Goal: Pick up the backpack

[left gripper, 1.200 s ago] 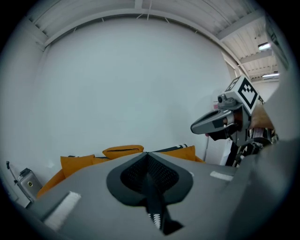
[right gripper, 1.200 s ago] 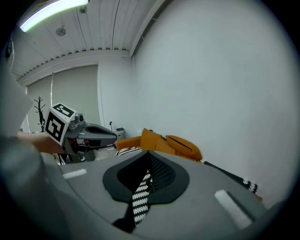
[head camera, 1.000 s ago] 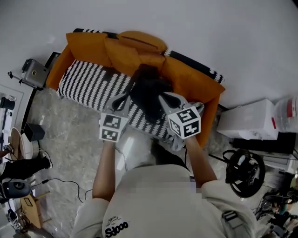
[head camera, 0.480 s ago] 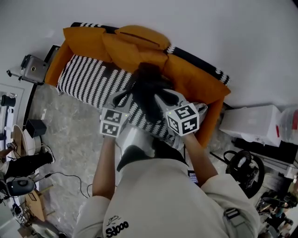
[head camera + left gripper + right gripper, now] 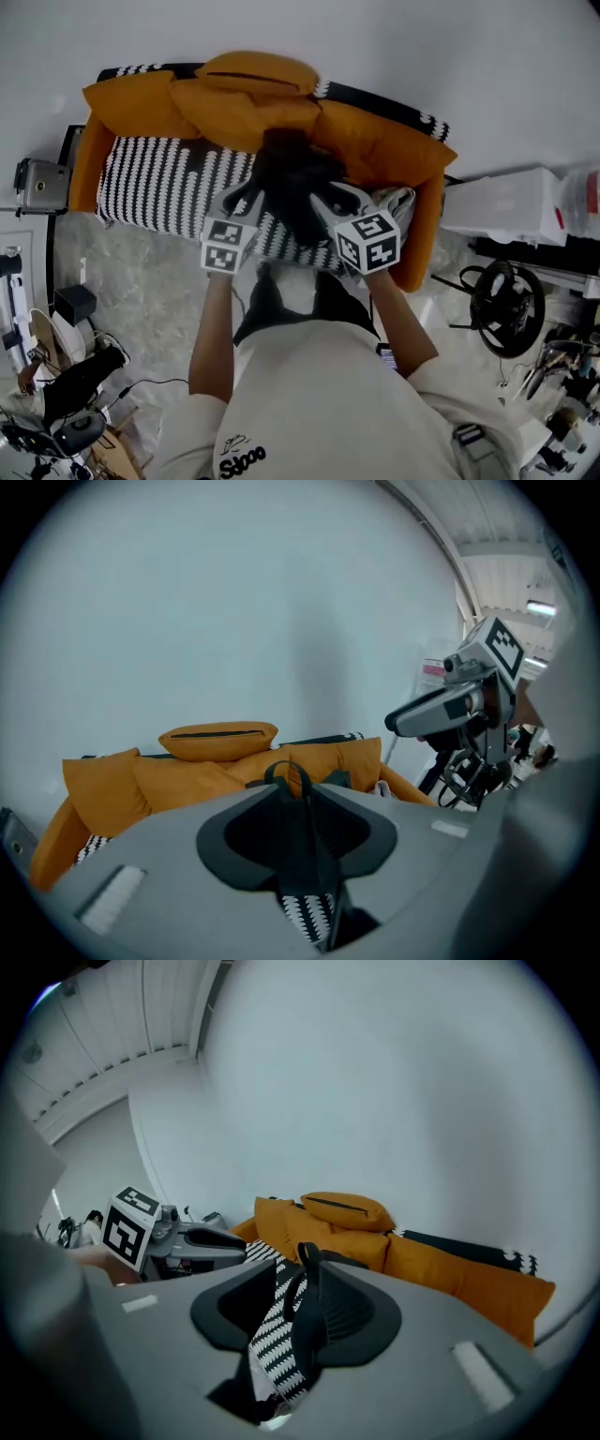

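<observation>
- Black fabric backpack: sits on the striped seat of the sofa, its upper part against the orange cushions. In the head view its long axis runs from the seat's front edge toward the backrest, with the carry loop at the far, upper end.
- Key relation: the backpack lies straight ahead of both claws and between them. The left claw is at its left flank and the right claw at its right flank. Both seem about equally near (neither hand has a clear lead), and both point forward and downward.
- Left claw, own view: the jaws are opening and the gap is narrow. Through it show a dark band of the backpack and a strip of striped seat below, and the carry loop rises just above the tips. The pads do not appear to press on anything.
- Right claw, own view: the jaws are opening, somewhat wider than the left. The gap shows striped seat fabric and a black strap, with the loop near the tips. Nothing is gripped.
- Contact: the head view shows the tips overlapping the backpack's lower sides, but whether they touch it cannot be told.
- Judgement: the pick-up has not begun. The coming move likely needs each claw to advance onto a strap or side fold before it shuts.
</observation>
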{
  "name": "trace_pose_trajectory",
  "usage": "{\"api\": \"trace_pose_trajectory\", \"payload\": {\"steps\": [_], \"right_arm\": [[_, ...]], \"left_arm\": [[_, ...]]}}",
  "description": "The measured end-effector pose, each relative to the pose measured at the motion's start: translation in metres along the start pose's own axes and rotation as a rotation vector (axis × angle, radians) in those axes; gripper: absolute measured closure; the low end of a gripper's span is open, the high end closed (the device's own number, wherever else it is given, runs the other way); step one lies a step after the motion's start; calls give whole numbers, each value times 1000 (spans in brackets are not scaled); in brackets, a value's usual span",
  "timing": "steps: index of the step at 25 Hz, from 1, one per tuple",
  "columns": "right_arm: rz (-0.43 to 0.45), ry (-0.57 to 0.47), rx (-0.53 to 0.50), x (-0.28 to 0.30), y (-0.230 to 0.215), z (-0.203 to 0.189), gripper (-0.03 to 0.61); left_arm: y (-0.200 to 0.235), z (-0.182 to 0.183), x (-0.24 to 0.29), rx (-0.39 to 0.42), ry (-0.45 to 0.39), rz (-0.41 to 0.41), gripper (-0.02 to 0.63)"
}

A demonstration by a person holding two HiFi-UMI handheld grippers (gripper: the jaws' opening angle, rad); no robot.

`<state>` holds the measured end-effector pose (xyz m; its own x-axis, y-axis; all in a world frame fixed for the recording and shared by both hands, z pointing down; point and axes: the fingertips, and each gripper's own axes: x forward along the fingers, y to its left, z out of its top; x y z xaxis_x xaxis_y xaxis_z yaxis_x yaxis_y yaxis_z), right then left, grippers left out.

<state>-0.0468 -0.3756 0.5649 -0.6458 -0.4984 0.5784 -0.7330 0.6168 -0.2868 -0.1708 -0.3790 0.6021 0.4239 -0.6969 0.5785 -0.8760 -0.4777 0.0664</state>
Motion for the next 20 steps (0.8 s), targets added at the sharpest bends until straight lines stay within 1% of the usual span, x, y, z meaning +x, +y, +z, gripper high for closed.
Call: {"api": "trace_pose_trajectory", "payload": {"steps": [5,11,14,17,20], "right_arm": [[-105,-10,102,27,-5,-7,413],[-200,1,213,57,-4,-30,388],[-231,11,259,70,-6,-42,385],[-259,32,301,82,-9,-54,379],[-277,53,347,95,-10,-65,367]], "left_arm": [[26,-22,26,33,53,-124,467],[39,-45,54,87,112,-252,446],[44,-52,67,100,129,-296,439],[53,-60,81,102,150,-325,412],[63,-69,98,110,171,-354,405]]}}
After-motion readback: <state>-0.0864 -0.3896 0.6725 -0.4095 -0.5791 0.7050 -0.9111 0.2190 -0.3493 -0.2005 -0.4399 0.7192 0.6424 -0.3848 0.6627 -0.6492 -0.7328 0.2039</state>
